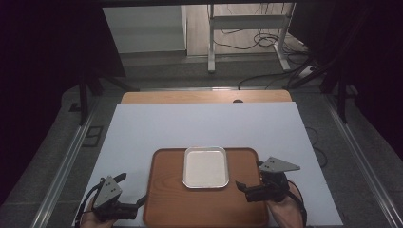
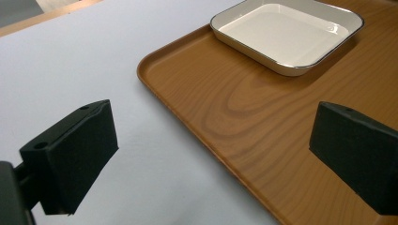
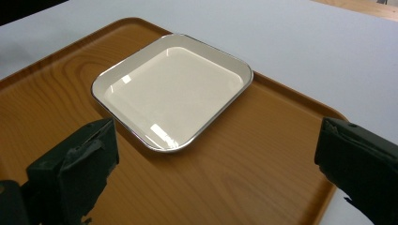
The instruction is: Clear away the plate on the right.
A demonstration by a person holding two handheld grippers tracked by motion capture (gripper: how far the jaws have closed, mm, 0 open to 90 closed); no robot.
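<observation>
High view: white square dish sits flat on the wooden tray, in the tray's far half, roughly centred. Tray lies on the white table cover, near edge twd the person. R gripper hovers over the tray's right part, just beside the dish's near-right corner, not touching it; jaws spread, nothing btw them. L gripper sits at the tray's left edge, low over the cover, jaws apart too, empty.

Left gripper view: both black jaws wide apart, one over the white cover, other over the tray. Tray rim runs diagonally btw them, not clamped. Dish is well ahead at upper right, empty, dark-lined rim.

Right gripper view: jaws fully spread, nothing held. Dish lies just ahead, its near corner pointing at the gap btw the jaws; tray surface below. Pads clear of the dish rim.

Judgement: looks like the placing step is done, dish set on tray and let go, w/ R hand free of it. Alt. reading: approach before a pick; can't tell which from this alone. Next move prob. calls for both grippers taking the tray by its L and R rims: each needs one jaw under the lip and one over, closing evenly, lifting level so the dish doesn't slide.
</observation>
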